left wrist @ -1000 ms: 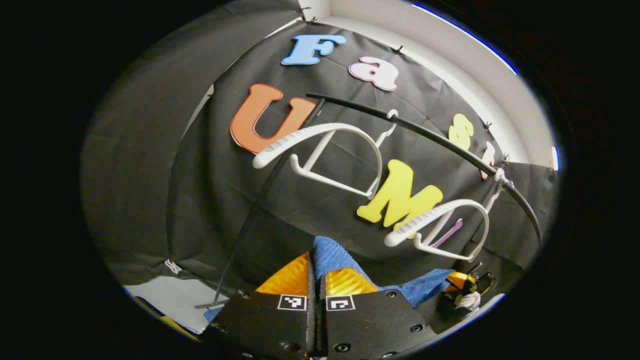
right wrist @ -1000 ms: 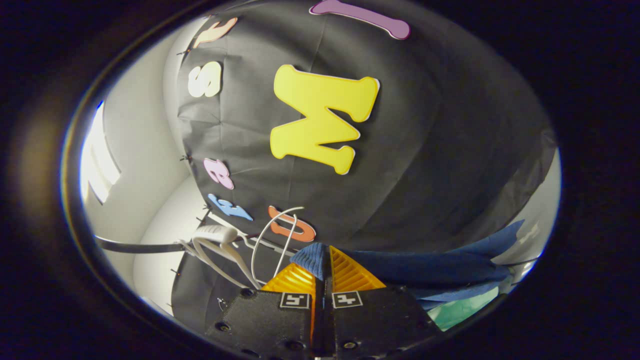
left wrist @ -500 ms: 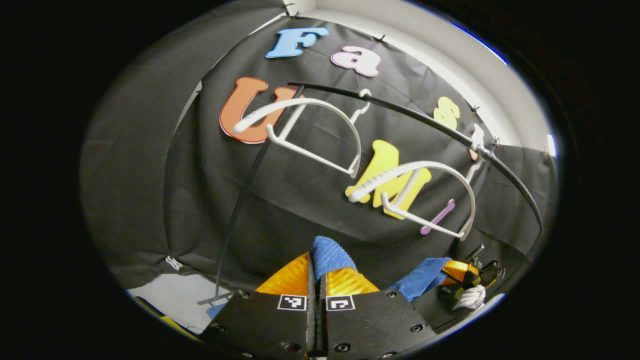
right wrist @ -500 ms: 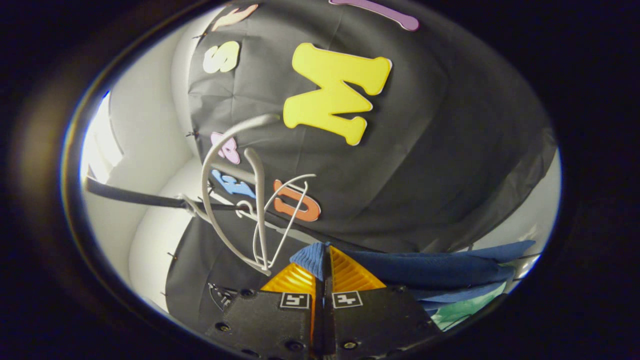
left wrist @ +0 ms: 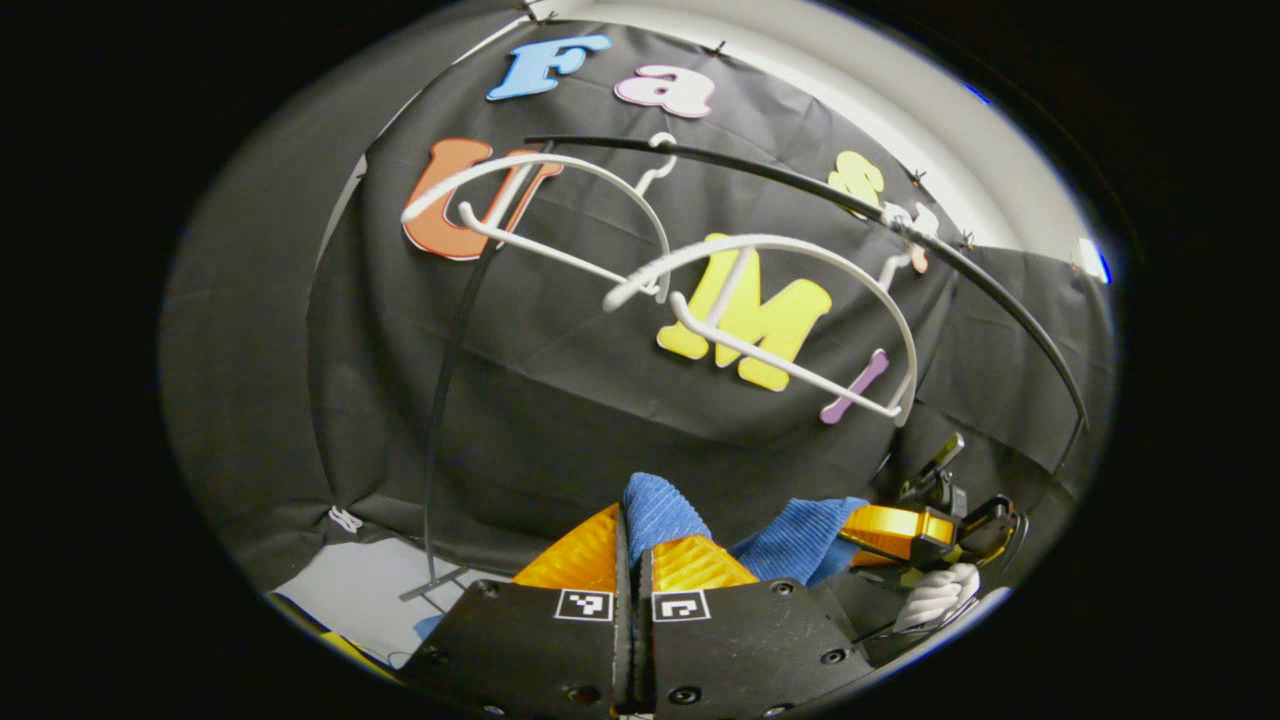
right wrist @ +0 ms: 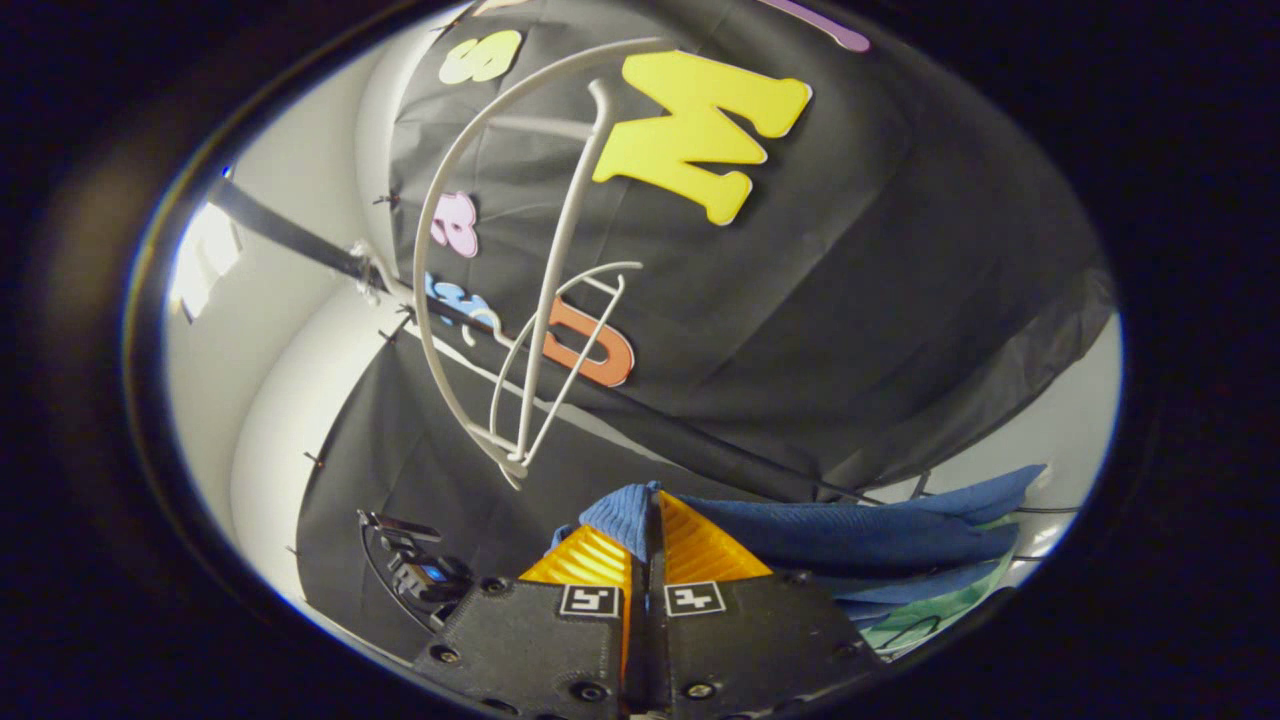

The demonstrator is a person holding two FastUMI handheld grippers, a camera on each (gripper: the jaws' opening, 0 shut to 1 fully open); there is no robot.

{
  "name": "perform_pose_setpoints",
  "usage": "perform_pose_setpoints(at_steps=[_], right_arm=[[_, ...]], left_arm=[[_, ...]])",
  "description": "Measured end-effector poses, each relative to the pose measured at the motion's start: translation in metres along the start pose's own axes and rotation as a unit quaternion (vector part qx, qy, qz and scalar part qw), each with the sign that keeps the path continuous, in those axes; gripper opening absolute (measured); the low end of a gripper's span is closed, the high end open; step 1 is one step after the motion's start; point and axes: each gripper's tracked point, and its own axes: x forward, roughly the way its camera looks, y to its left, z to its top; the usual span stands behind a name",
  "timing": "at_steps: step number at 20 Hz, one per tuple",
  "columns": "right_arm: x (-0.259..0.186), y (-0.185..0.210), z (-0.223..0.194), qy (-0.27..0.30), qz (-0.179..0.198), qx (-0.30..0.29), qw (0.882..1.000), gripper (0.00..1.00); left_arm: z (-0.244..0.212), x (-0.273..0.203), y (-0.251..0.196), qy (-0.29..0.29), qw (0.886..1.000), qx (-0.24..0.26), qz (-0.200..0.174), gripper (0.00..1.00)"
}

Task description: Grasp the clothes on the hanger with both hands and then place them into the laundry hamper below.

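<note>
With the left gripper (left wrist: 632,545) and right gripper (right wrist: 648,540) jaws each clenched on the blue garment (right wrist: 850,535), now below the bare white hangers (left wrist: 760,320), lower both evenly, keeping the cloth taut, toward the hamper.

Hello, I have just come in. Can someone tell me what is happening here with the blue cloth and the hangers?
A person holds a claw in each hand. The left claw and the right claw are each shut on the blue garment, which hangs between them. The two white hangers on the black rail are bare, so the garment is already off. It is not yet in the hamper.
</note>
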Motion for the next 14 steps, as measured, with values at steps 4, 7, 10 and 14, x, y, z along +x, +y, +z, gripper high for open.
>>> perform_pose_setpoints(at_steps=[4,7,10,14], right_arm=[[0.017,0.005,-0.034,0.033,-0.011,-0.018,0.999,0.04],[0.028,-0.008,-0.065,0.059,-0.035,-0.026,0.997,0.03],[0.033,-0.030,-0.091,0.090,-0.067,-0.060,0.992,0.04],[0.029,-0.075,-0.116,0.126,-0.117,-0.075,0.982,0.04]], left_arm=[[-0.025,0.002,-0.011,0.025,0.999,0.028,0.004,0.00],[-0.051,0.001,-0.014,0.044,0.998,0.045,0.016,0.01],[-0.084,0.007,-0.011,0.066,0.996,0.058,0.027,0.01],[-0.132,0.013,0.009,0.099,0.994,0.032,0.046,0.01]])
